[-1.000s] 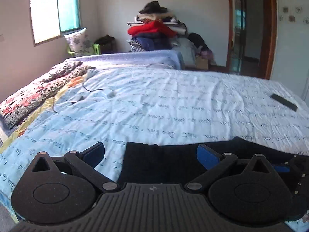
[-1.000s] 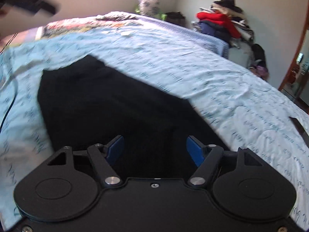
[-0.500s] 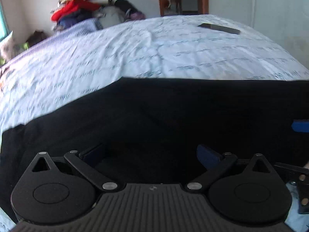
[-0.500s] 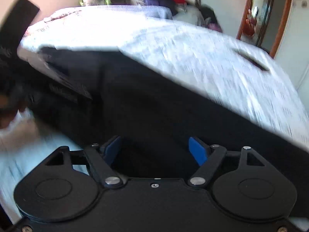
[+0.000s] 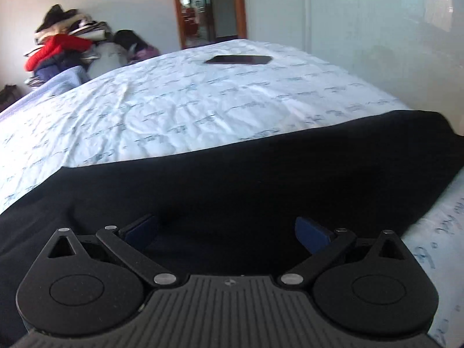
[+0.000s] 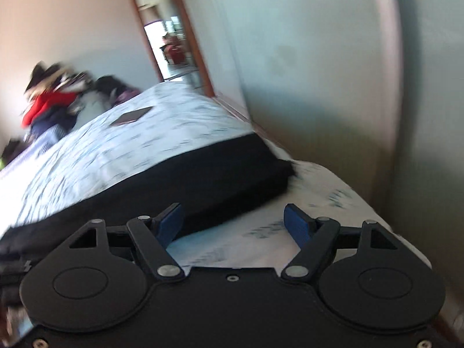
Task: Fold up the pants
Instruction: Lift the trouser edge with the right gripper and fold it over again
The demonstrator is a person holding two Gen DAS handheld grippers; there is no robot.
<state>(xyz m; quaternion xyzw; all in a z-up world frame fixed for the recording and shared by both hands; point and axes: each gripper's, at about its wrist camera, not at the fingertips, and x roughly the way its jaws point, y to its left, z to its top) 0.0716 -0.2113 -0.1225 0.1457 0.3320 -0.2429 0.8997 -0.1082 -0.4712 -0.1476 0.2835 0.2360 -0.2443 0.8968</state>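
Note:
The black pants [image 5: 261, 179] lie flat along the near side of the bed, on a pale blue printed sheet [image 5: 174, 110]. My left gripper [image 5: 226, 232] is open and empty, low over the middle of the pants. In the right wrist view the pants [image 6: 208, 174] end in a thick folded edge near the bed's right side. My right gripper [image 6: 232, 224] is open and empty, just past that end, with its left finger over the cloth and its right finger over bare sheet [image 6: 319, 191].
A dark phone [image 5: 239, 59] lies on the far part of the bed; it also shows in the right wrist view [image 6: 132, 116]. A pile of clothes [image 5: 62, 49] stands behind the bed. A wall [image 6: 333, 72] runs close along the bed's right edge, with a doorway [image 6: 171, 37] beyond.
Both grippers have swung right along the pants toward their right end. The right gripper has moved from over the cloth to the end by the wall. Both stayed open.

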